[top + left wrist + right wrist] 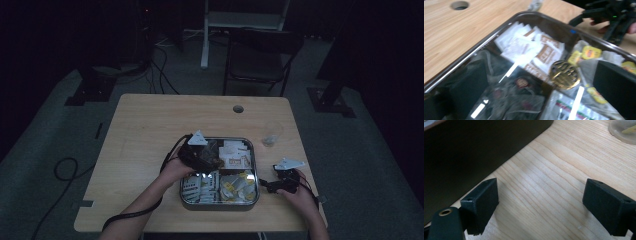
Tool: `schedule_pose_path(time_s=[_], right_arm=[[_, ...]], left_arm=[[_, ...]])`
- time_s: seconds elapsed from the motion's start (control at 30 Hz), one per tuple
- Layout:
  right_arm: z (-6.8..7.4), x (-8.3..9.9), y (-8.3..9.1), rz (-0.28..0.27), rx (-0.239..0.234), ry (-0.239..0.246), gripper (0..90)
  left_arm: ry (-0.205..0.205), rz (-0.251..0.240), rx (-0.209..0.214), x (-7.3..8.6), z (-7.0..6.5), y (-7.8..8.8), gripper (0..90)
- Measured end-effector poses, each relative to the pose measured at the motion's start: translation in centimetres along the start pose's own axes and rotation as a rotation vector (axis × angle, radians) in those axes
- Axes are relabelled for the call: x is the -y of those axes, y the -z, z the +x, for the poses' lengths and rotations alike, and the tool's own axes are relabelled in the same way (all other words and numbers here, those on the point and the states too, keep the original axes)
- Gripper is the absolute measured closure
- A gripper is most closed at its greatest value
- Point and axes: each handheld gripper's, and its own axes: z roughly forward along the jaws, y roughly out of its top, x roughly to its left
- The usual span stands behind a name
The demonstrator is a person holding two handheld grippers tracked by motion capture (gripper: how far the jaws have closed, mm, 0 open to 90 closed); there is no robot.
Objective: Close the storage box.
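A shiny metal tray (254,170) with several compartments sits at the table's front middle. It holds white-and-brown sachets (529,50), yellow-tagged tea bags (586,53), dark packets (511,100) and a round gold foil piece (564,74). My left gripper (202,152) hovers over the tray's far-left compartment, jaws spread wide above the dark packets and holding nothing (541,95). My right gripper (277,182) rests low over bare wood just right of the tray, open and empty (544,207). The tray's dark wall (474,152) stands at its left.
A clear plastic cup (272,135) stands beyond the right gripper, also at the corner of the right gripper view (624,128). A cable hole (238,108) lies near the table's far edge. A folding chair (260,55) stands behind the table.
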Motion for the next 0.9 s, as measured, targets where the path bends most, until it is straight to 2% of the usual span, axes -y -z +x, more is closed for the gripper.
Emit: schedule_pose_path(time_s=[0.1,0.17,0.5,0.57,0.63,0.9], right_arm=[[0.0,0.0,0.0,0.001,0.0,-0.001,12.8],[0.0,0.0,0.0,0.001,0.0,-0.002,12.8],[0.0,0.0,0.0,0.001,-0.001,-0.002,12.8],[0.0,0.0,0.0,0.001,-0.001,-0.002,12.8],[0.0,0.0,0.0,0.001,-0.001,-0.003,12.8],[0.0,0.0,0.0,0.001,-0.001,-0.002,12.8]], left_arm=[[0.005,-0.005,-0.03,0.3,0.7,0.5,0.3],[0.012,-0.007,-0.031,0.5,0.9,0.7,0.3],[0.057,-0.045,-0.129,2.0,3.3,2.8,0.3],[0.071,-0.052,-0.142,2.3,3.9,3.3,0.3],[0.092,-0.061,-0.188,2.8,4.5,3.8,0.3],[0.145,-0.063,-0.237,4.5,6.6,5.1,0.3]])
